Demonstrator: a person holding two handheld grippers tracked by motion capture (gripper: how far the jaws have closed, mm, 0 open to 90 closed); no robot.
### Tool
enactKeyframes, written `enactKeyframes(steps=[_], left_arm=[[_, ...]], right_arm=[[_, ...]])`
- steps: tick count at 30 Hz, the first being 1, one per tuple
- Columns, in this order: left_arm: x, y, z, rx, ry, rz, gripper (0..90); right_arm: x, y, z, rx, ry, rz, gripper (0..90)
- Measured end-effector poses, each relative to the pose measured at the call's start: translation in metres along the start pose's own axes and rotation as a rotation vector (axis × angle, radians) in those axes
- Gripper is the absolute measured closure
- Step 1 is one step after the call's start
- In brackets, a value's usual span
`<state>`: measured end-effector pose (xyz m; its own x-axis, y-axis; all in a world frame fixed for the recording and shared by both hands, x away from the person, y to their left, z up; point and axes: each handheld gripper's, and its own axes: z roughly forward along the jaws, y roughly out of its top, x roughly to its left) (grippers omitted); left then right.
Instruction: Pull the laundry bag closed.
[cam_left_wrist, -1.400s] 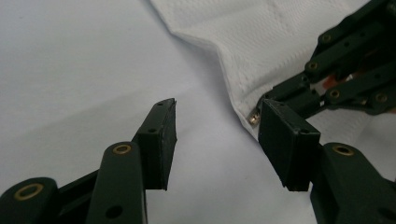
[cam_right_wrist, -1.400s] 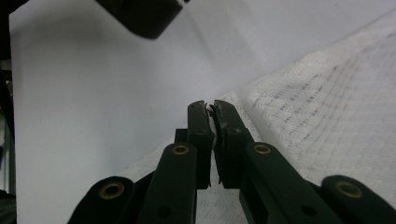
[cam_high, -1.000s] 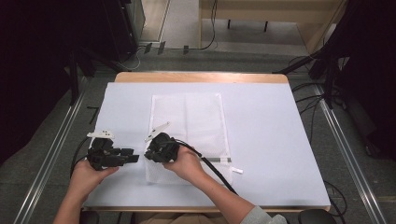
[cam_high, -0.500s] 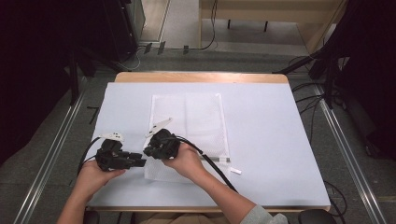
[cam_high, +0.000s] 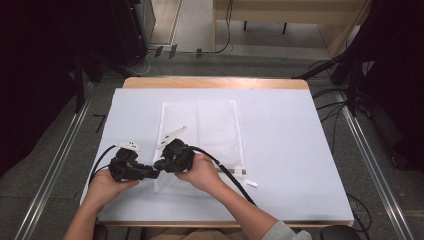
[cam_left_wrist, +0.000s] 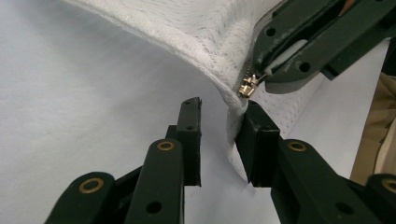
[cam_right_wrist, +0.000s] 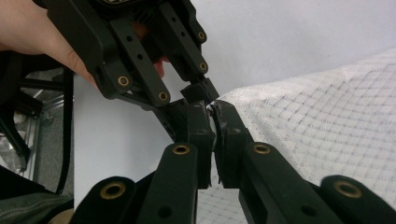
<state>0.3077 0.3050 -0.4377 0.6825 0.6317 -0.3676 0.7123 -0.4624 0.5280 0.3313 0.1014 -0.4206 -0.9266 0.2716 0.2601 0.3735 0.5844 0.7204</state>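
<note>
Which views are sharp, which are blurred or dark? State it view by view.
High view: evenly lit table, surroundings nearly black. Left gripper view: mesh bag and zipper pull crisp, its own near jaws softer. Right gripper view: mesh sharp, the hand at the corner blurred.

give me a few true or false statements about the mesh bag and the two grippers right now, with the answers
1. The right gripper is clamped at the mesh bag's brass zipper pull. True.
2. The left gripper is shut tight on the bag. False: its jaws stand apart, one pad against the bag's corner.
3. The bag lies on a white table cover. True.
4. The bag's near corner lies flat. False: it is lifted off the cover.
5. The two grippers are at opposite ends of the table. False: they meet at the bag's near left corner.
</note>
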Motion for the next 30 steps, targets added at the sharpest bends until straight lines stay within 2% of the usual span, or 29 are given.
enactKeyframes(steps=[4,6,10,14,19,23,30], left_arm=[[0.0,0.001,0.0,-0.002,-0.003,0.01,74.0],[-0.002,0.002,0.001,-0.004,-0.006,0.02,78.3],[-0.002,0.003,0.001,0.001,-0.012,0.023,79.2],[-0.001,0.003,0.0,0.003,-0.022,0.017,85.6],[0.0,0.005,-0.002,0.002,-0.033,-0.007,87.9],[0.0,0.005,-0.003,0.004,-0.037,-0.008,88.2],[-0.001,0.005,-0.003,0.01,-0.046,-0.008,88.6]], right_arm=[[0.0,-0.001,0.001,0.006,-0.001,-0.003,87.8],[-0.001,-0.001,0.001,0.009,0.002,0.001,87.8],[-0.001,-0.002,0.002,0.013,0.006,-0.003,87.8],[-0.002,-0.003,0.003,0.011,0.008,0.01,87.8],[-0.003,-0.004,0.001,0.005,0.01,0.017,87.9],[-0.004,-0.005,0.002,0.0,0.008,0.017,88.0],[-0.007,-0.011,0.002,-0.009,0.004,0.045,88.2]])
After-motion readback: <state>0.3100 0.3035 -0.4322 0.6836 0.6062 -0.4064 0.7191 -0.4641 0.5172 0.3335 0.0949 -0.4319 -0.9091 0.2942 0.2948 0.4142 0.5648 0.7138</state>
